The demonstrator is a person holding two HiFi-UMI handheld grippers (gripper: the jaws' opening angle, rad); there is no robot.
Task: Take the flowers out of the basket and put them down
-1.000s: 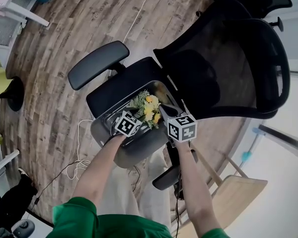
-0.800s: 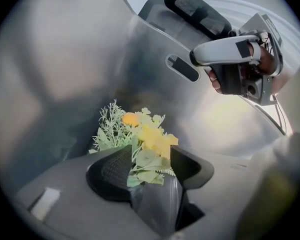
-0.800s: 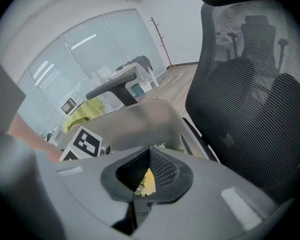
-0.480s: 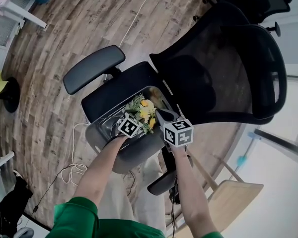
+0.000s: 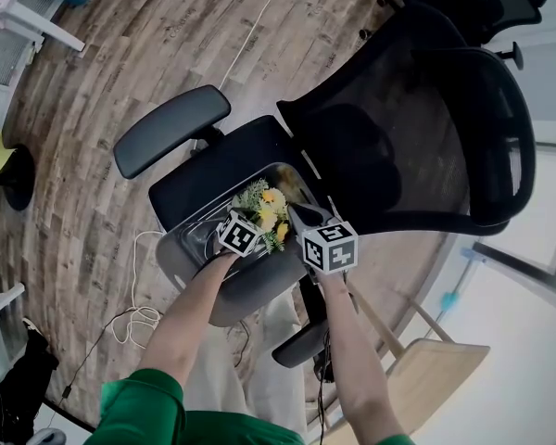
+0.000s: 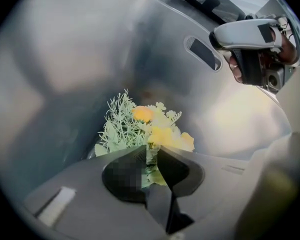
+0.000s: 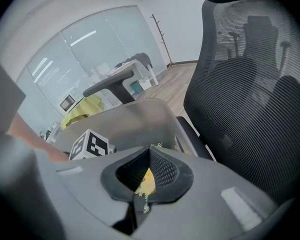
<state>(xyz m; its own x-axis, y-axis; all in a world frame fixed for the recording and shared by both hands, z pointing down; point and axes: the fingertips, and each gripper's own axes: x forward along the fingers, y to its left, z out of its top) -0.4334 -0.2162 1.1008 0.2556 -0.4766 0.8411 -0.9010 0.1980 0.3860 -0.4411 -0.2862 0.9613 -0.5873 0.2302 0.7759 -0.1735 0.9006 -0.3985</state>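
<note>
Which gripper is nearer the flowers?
Left. The left gripper has just been closing on the flowers inside the basket, stems between its jaws; the right gripper sits at the rim.

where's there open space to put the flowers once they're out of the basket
Bare seat cushion shows between the basket and the armrest on the head view's left, a narrow strip. The wood floor beyond that armrest is wide open, down to the white cable. The basket itself is crowded around the flowers.
</note>
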